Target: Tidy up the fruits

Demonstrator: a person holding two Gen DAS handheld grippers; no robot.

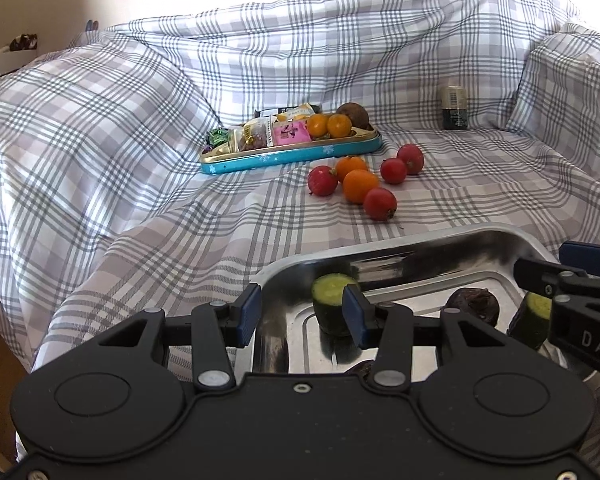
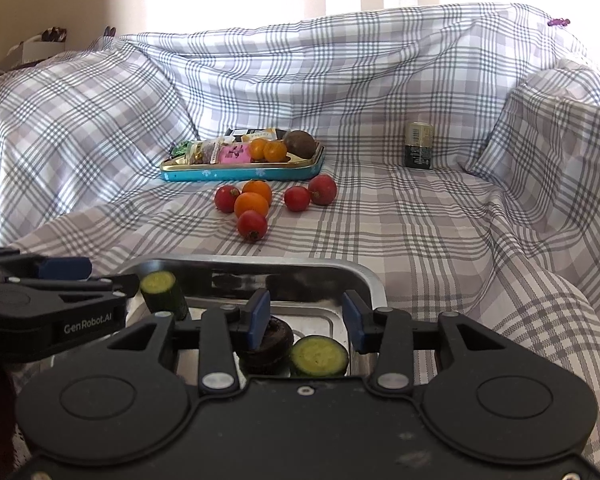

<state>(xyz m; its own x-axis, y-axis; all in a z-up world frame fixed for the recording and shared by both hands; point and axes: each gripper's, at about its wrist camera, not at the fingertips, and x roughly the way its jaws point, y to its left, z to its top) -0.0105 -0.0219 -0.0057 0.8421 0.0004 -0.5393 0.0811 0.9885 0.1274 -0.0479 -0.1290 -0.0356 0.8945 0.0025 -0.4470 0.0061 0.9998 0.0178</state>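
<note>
A steel tray (image 1: 380, 240) (image 2: 364, 276) lies near me on the checked cloth. It holds two cucumber pieces (image 1: 332, 300) (image 2: 319, 356) and a dark round fruit (image 1: 474, 304) (image 2: 274, 344). Beyond it, several red and orange fruits (image 1: 360, 184) (image 2: 252, 204) lie loose on the cloth. A blue tin (image 1: 292, 152) (image 2: 240, 172) behind them holds snacks, two orange fruits and a brown fruit. My left gripper (image 1: 300, 314) is open and empty over the tray's left rim. My right gripper (image 2: 306, 314) is open and empty over the tray's right part.
A dark can (image 1: 454, 108) (image 2: 419, 146) stands at the back right. The cloth rises in folds at the left, back and right. A box (image 1: 8, 56) sits at the far left behind the cloth.
</note>
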